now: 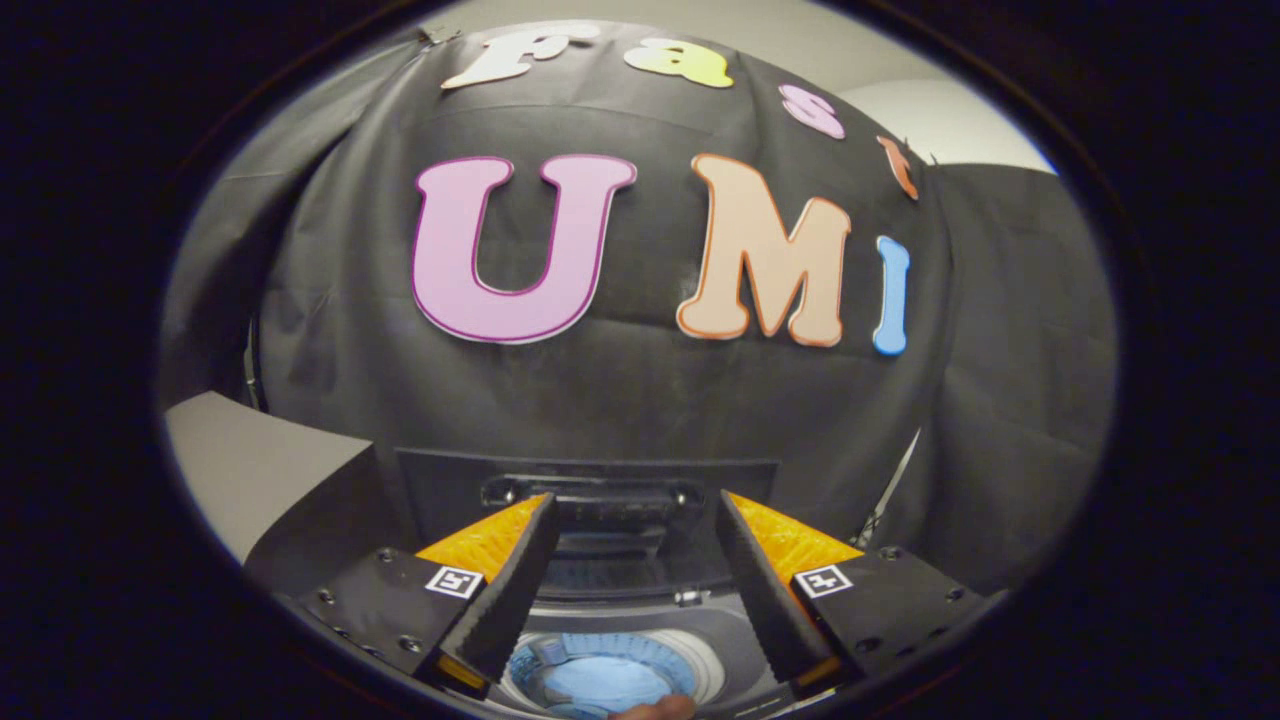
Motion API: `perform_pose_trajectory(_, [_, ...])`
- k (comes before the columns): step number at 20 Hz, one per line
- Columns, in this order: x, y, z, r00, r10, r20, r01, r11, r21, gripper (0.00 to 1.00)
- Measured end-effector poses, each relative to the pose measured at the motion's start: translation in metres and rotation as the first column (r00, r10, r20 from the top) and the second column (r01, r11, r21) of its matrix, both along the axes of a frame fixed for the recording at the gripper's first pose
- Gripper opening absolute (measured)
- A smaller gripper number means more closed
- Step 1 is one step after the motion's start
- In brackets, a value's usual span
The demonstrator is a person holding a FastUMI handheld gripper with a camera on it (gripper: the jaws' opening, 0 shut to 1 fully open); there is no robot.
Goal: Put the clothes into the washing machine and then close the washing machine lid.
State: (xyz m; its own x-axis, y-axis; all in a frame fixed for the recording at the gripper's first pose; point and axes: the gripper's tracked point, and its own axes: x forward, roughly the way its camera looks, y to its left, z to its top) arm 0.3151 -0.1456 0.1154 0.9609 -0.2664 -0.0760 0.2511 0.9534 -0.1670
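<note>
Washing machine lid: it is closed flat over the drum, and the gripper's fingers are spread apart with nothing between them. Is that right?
Not quite. The gripper view shows the washing machine lid raised behind the opening, with the drum exposed below. The rest holds: the gripper has its fingers spread apart with nothing held between them.

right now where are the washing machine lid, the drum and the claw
washing machine lid [590, 478]: gripper view, upper panel of the raised lid
drum [605, 680]: gripper view, bluish floor of the tub, below the fingers
claw [637, 525]: gripper view, open gap midway between its fingertips
</note>
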Motion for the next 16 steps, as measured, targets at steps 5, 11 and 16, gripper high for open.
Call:
perform_pose_trajectory(5, [0.052,0.005,0.043,0.994,0.067,0.080,-0.067,0.998,-0.009,0.98])
perform_pose_trajectory(11, [0.100,-0.018,0.027,0.997,0.052,0.059,-0.057,0.994,0.095,0.98])
perform_pose_trajectory(16, [0.128,-0.020,-0.049,0.985,0.119,-0.125,-0.080,0.958,0.276,0.97])
